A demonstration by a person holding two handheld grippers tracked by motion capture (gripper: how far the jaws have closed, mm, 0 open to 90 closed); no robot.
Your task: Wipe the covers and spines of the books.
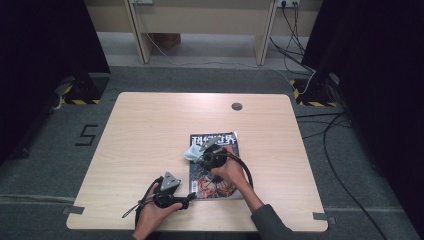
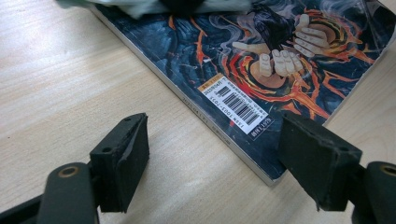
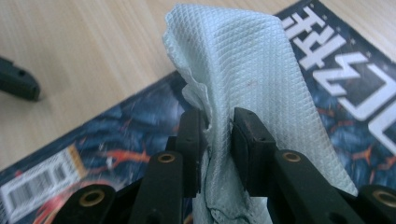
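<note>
Two hand-held grippers work over a magazine (image 1: 215, 167) on a light wooden table (image 1: 145, 130); the right one pinches a pale wiping cloth.

The right gripper (image 3: 218, 135) sits over the magazine's left part with its jaws drawn narrow around a fold of pale green-white textured cloth (image 3: 243, 70), which rises above the pads and bunches at the magazine's left edge (image 1: 192, 152). The left gripper (image 2: 212, 161) rests near the table's front edge, left of the magazine, its jaws standing wide with nothing between them, the magazine's near corner and spine edge just beyond them. The magazine lies flat, right of centre and toward the near side, its barcode (image 2: 236, 107) close to the spine. The table's far half and left side lie open; a small round grommet (image 1: 237, 106) sits near the far edge.
</note>
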